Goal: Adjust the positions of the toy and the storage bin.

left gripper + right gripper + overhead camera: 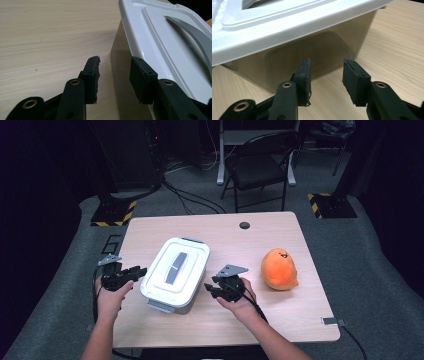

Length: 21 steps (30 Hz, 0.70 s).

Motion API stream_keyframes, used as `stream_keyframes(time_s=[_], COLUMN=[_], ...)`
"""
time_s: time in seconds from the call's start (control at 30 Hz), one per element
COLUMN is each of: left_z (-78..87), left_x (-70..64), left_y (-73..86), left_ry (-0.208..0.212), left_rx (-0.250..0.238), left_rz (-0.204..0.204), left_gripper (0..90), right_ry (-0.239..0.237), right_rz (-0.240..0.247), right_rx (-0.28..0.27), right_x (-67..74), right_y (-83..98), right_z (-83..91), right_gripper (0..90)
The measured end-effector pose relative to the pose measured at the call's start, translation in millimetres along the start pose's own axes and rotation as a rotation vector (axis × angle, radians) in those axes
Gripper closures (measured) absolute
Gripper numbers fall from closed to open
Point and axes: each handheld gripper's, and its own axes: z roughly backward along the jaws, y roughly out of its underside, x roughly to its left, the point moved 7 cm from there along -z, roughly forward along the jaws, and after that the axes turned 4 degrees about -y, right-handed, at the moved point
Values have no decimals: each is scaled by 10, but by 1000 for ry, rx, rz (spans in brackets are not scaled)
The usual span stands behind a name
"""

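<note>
A white-lidded storage box with a grey handle lies on the wooden table. My left gripper sits at the box's left side, open; in the left gripper view its jaws stand apart by the lid's rim, nothing between them. My right gripper is at the box's right side, open too. In the right gripper view it faces the translucent wall under the lid, a short gap away. An orange plush toy rests to the right.
A grey latch sticks out at the box's near end. A dark round hole marks the table's far edge. Beyond the table stand a folding chair and floor stands with striped bases.
</note>
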Motion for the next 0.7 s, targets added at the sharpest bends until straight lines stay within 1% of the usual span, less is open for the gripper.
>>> stream_keyframes(time_s=[0.1,0.13,0.23,0.3,0.33,0.43,0.5,0.53,0.57,0.63,0.67,0.7], left_z=[31,31,57,55,52,32,26,26,19,11,13,13], left_x=[-15,-15,-39,-44,-62,-86,-103,-103,-121,-138,-149,-149], left_y=[-43,-43,-107,-125,-142,-164,-175,-175,-185,-196,-199,-199], left_ry=[6,6,-5,-7,-10,-16,-14,-14,-7,-7,2,2], left_rx=[-9,-9,-26,-34,-30,-27,-27,-27,-23,-24,-19,-19], left_rz=[-5,-5,-23,-31,-37,-46,-49,-49,-47,-46,-50,-50], left_gripper=[569,565,543,536,525,522,524,524,524,524,524,524], right_ry=[18,25,55,62,75,99,123,123,146,163,171,171], right_rz=[-12,-8,-15,-18,-29,-42,-36,-36,-39,-63,-75,-75], right_rx=[-5,-6,-12,-14,-21,-28,-26,-26,-35,-42,-48,-48], right_x=[-67,-94,-164,-189,-240,-319,-380,-380,-451,-529,-568,-568], right_y=[10,12,21,21,18,15,10,10,-10,-27,-32,-32], right_z=[50,66,125,147,189,253,300,300,361,428,462,462], right_gripper=[560,555,546,542,537,532,524,524,523,522,521,521])
